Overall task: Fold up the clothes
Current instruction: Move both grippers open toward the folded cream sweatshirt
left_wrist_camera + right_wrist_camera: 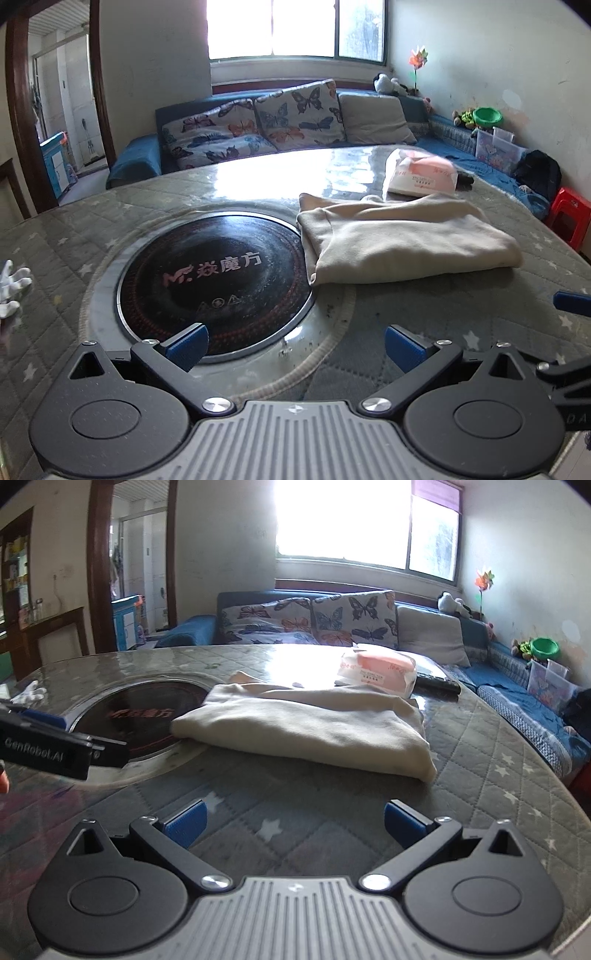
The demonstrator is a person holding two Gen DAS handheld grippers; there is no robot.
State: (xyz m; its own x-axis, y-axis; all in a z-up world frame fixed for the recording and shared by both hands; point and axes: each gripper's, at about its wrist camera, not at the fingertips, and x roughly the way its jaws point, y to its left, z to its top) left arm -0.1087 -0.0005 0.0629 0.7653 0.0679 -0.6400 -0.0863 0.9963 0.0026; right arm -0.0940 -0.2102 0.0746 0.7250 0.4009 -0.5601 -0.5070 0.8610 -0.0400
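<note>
A cream garment (399, 240) lies folded into a flat bundle on the quilted table cover, its left edge overlapping the round black cooktop (214, 273). It also shows in the right wrist view (314, 727). My left gripper (295, 347) is open and empty, low over the table in front of the cooktop. My right gripper (293, 825) is open and empty, short of the garment's near edge. The left gripper's body (62, 749) shows at the left of the right wrist view.
A pink-and-white tissue pack (421, 173) and a dark remote (436, 683) lie behind the garment. White gloves (11, 284) lie at the table's left edge. A blue sofa (258, 125) with cushions stands behind the table, a red stool (570, 218) at the right.
</note>
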